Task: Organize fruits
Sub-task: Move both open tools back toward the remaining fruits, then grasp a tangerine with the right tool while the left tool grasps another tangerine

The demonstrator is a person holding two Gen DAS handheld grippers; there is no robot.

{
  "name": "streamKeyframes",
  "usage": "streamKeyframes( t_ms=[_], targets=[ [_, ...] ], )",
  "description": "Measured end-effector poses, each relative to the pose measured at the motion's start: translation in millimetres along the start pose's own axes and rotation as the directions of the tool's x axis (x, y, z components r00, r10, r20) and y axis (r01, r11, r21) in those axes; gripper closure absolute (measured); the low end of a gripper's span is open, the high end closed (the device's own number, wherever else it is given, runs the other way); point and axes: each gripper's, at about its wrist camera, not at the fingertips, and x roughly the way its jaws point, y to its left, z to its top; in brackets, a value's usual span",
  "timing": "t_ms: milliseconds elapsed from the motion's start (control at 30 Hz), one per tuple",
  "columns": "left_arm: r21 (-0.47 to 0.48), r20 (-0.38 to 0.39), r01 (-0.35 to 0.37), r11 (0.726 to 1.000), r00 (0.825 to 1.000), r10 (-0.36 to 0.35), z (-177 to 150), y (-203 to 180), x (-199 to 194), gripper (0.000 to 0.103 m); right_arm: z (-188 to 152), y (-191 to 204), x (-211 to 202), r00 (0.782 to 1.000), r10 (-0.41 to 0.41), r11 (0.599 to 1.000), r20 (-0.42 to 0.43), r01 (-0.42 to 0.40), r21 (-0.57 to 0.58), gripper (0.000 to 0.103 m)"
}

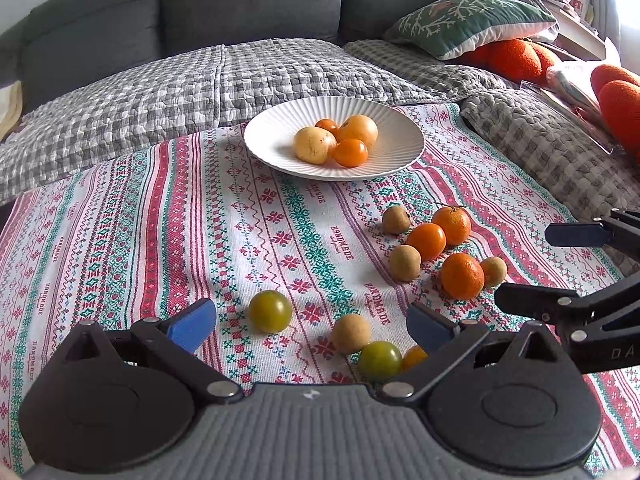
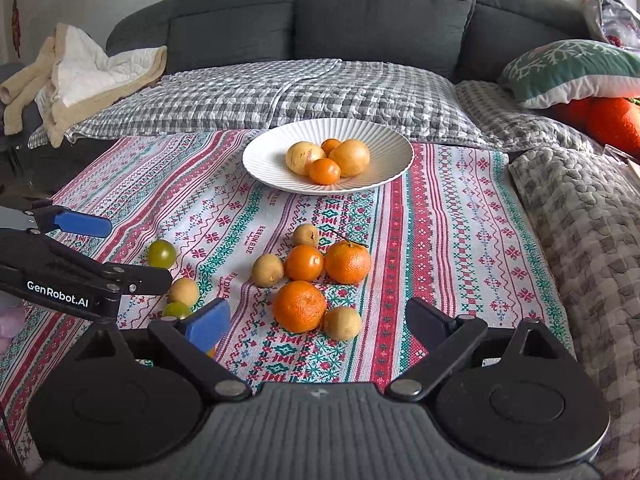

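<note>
Two grippers are hovering over the near edge of a patterned tablecloth (image 2: 460, 216), both with jaws spread wide and nothing between them. Seen from its own camera, the left gripper (image 1: 312, 326) is hanging above a green tomato (image 1: 270, 311), a tan round fruit (image 1: 351, 333) and a second green tomato (image 1: 379, 361) that is touching it; a small orange fruit (image 1: 414, 357) is peeking out just behind the right-hand finger. The right gripper (image 2: 318, 322) is sitting near a cluster at the cloth's middle: a near mandarin (image 2: 299, 306) is touching a tan fruit (image 2: 342, 323) on its right, and just beyond them an orange tomato (image 2: 304, 263) is lying between another tan fruit (image 2: 267, 269) and a stemmed mandarin (image 2: 347, 261), with one more tan fruit (image 2: 306, 235) on the far side. At the far end of the cloth a ribbed white plate (image 2: 264, 160) is holding two pale yellow fruits and two small orange ones, all bunched together. Behind the plate a checked quilt (image 2: 256, 100) is covering a grey sofa (image 2: 380, 12), and a green cushion (image 2: 576, 70) is lying at far right.
</note>
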Motion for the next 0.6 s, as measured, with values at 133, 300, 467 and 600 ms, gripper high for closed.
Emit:
streamKeyframes(
  t_ms=[133, 300, 467, 600],
  targets=[
    [0.006, 0.003, 0.000, 1.000, 1.000, 0.000, 1, -4, 3, 0.009, 1, 3, 7, 0.999, 0.038, 0.999, -0.001, -0.038, -0.025, 0.033],
    [-0.047, 0.003, 0.013, 0.999, 1.000, -0.013, 3, 1, 7, 0.009, 3, 4, 18, 0.999, 0.052, 0.998, -0.014, -0.053, -0.025, 0.046],
    [-0.064, 0.009, 0.007, 0.998, 1.000, -0.006, 4, 2, 9, 0.009, 0, 9, 30, 0.998, 0.050, 0.997, -0.042, -0.052, -0.065, 0.055],
    [-0.075, 0.011, 0.013, 0.997, 1.000, -0.012, 5, 0, 10, 0.009, -1, 13, 37, 0.998, 0.014, 0.994, -0.059, -0.021, -0.110, 0.070]
  ],
)
